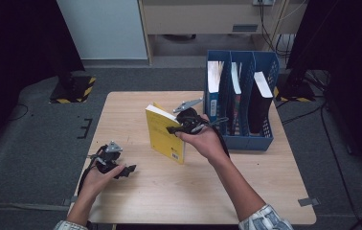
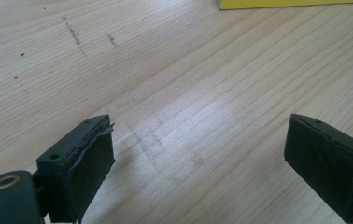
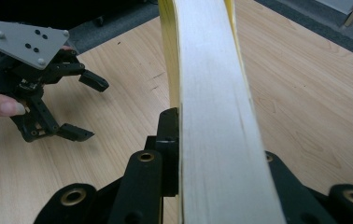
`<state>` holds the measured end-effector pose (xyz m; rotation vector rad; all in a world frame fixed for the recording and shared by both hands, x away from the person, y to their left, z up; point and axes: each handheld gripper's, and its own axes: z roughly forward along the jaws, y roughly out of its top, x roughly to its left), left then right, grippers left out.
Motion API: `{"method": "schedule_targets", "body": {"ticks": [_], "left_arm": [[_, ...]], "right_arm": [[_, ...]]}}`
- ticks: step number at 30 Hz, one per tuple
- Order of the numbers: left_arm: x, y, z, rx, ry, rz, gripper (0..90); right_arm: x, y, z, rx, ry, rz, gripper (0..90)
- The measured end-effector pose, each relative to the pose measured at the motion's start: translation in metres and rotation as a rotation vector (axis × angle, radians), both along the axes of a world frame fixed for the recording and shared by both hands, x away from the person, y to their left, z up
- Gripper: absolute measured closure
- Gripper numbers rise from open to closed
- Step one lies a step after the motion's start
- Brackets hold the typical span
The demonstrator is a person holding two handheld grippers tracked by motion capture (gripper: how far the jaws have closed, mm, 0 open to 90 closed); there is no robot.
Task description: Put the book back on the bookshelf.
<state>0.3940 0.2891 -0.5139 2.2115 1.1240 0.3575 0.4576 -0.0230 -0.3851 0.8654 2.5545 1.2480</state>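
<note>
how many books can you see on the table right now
4: a yellow book clamped upright in the right gripper, and three standing in the blue file rack. Others may be hidden.

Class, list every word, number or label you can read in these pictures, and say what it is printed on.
None can be read.
Yellow book: small dark mark near the cover's lower corner, too small to read.
Blue book in the file rack: spine label blurred.
</note>
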Motion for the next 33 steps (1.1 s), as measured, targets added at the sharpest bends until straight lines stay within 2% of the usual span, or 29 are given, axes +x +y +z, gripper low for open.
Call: {"method": "schedule_targets", "body": {"ticks": [5,15,21,33], "left_arm": [[0.001,0.003,0.0,0.005,-0.001,0.009,7.6],[0.001,0.006,-0.002,0.011,0.008,0.023,7.6],[0.002,0.008,-0.004,0.027,0.017,0.03,7.6],[0.003,0.009,-0.007,0.055,0.03,0.032,7.2]], "right_arm": [[0.002,-0.001,0.0,0.019,0.027,-0.024,75.1],[0.01,-0.005,0.0,0.102,0.116,-0.089,75.3],[0.011,-0.009,0.006,0.152,0.14,-0.098,75.3],[0.002,-0.024,0.013,0.191,0.144,-0.099,75.3]]}}
